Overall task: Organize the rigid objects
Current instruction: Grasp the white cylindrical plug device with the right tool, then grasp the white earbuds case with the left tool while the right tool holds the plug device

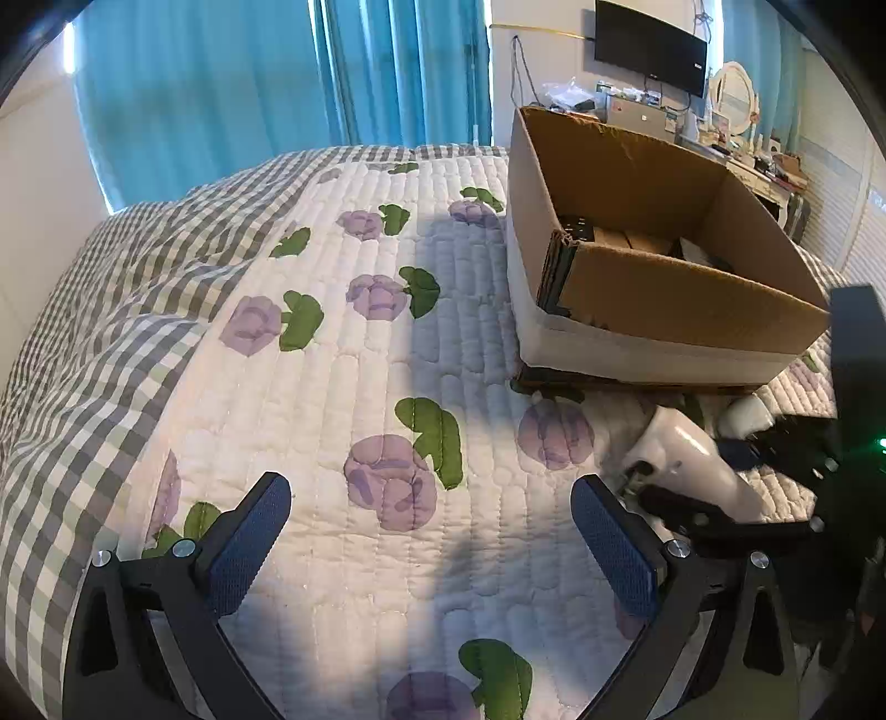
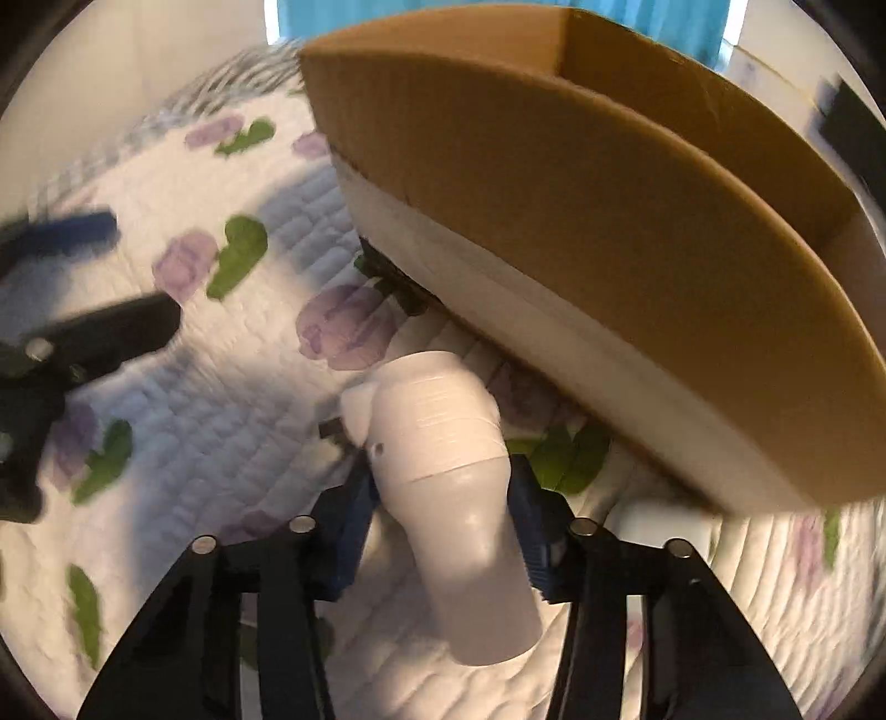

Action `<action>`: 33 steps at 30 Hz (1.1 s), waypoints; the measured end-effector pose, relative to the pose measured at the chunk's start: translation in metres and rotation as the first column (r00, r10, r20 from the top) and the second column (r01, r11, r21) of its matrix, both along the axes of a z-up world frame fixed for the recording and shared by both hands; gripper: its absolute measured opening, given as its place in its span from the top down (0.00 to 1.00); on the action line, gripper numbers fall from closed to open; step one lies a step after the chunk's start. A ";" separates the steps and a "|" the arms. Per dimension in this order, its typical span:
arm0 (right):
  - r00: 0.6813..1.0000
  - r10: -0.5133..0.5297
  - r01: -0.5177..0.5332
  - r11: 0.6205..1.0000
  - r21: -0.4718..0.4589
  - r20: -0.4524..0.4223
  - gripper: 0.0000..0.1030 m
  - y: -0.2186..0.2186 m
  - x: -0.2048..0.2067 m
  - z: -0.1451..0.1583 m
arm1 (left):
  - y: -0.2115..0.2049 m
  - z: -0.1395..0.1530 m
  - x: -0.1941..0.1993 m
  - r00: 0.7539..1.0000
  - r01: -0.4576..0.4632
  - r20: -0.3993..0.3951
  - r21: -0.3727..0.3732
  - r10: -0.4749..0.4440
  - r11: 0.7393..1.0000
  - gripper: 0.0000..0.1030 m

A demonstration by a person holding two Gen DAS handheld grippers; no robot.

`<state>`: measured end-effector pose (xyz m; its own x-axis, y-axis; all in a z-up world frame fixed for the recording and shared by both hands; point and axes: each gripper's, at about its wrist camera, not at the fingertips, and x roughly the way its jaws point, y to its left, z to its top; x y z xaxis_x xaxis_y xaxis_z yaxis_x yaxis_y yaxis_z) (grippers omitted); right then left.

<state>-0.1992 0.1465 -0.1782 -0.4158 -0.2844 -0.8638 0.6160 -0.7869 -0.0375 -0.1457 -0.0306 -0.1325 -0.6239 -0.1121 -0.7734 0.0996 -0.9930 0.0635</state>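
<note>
Home bedroom, I'm working over a made bed.

I see a quilted bedspread (image 1: 343, 387) with purple flowers and green leaves, and a grey-and-white gingham blanket (image 1: 111, 310) bunched along its far side. Teal curtains (image 1: 249, 77) cover the window behind the bed. On the far wall hangs a flat TV (image 1: 650, 50), with a cluttered dresser (image 1: 736, 155) under it carrying an oval white-framed mirror (image 1: 733, 91) and small items too tiny to identify. A cardboard box (image 1: 637, 232) sits on the bed. All domestic furniture, soft daylight on the quilt.
</note>
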 end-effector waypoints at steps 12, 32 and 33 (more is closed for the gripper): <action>0.947 -0.310 0.306 0.950 -0.063 -0.082 0.57 0.081 0.039 0.046 | 0.023 0.009 0.001 0.999 0.052 -0.014 -0.041 -0.052 0.998 0.00; 0.783 -0.621 0.618 0.769 -0.163 0.037 0.57 0.185 0.006 0.059 | 0.166 -0.025 -0.045 0.984 0.175 0.019 0.084 -0.177 0.981 0.05; 0.781 -0.623 0.620 0.769 -0.156 0.037 0.57 0.184 0.005 0.059 | 0.170 -0.028 -0.046 0.981 0.189 0.025 0.095 -0.192 0.977 0.07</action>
